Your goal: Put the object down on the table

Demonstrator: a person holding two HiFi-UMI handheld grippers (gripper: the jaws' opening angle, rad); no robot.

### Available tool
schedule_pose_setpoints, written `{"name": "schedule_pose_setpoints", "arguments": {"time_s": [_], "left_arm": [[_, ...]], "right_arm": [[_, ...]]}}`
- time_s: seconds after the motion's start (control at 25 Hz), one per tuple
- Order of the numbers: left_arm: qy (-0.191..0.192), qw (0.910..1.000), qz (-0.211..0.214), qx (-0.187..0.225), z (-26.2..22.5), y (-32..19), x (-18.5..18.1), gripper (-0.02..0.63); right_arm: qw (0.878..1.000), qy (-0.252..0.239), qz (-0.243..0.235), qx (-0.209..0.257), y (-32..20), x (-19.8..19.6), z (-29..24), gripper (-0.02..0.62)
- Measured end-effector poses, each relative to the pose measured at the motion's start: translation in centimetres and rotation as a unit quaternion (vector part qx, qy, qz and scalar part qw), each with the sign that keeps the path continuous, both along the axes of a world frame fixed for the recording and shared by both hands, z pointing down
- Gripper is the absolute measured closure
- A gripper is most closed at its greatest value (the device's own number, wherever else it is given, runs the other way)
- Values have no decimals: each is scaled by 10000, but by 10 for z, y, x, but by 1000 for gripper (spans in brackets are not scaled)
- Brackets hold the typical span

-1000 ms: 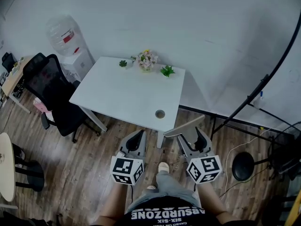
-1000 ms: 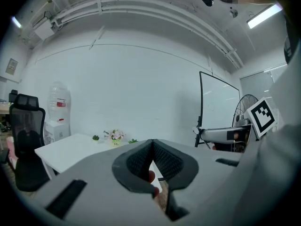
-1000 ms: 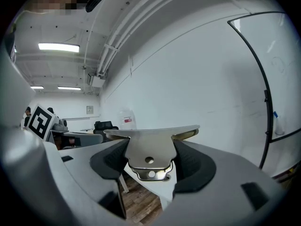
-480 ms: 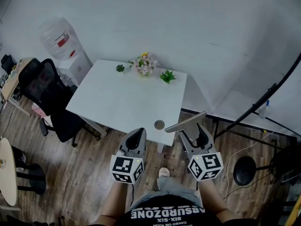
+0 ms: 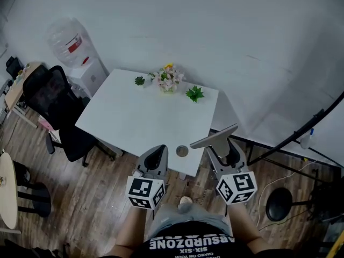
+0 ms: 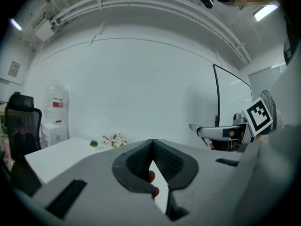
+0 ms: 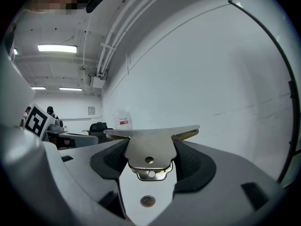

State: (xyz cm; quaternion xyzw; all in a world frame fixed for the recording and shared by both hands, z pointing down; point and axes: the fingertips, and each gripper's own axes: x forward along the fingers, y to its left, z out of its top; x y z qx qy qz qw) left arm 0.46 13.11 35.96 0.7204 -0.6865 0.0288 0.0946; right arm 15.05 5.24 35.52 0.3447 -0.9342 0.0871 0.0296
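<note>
Right tongs (image 7: 150,160) clamped on a flat metal plate (image 7: 151,147). The plate sticks out at 12 o'clock, held in the air by the near right edge of the white bench (image 5: 140,112). Left tongs (image 6: 153,155) closed, empty. Bench grommet (image 5: 182,151) at the plate's 9 o'clock.

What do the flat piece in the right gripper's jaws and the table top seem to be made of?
The flat piece looks like metal, probably steel: grey with a dull sheen, thin, with punched holes and a bent front edge. The table top is smooth, matte white, perhaps laminate or painted board; the look leaves that open.
</note>
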Motion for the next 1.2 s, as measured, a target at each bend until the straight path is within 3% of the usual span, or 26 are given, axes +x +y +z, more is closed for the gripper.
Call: {"name": "schedule_pose_setpoints", "arguments": {"time_s": [0.48,1.2], "left_arm": [[17,9999,2,-130,8,-34,-12,601],[-3,9963,783,-357,18,-147,-61,601]], "right_arm": [[10000,-21,13,-47,-37,-11,4,310],[9975,-5,702,-73,-131,-51,1,310]]}}
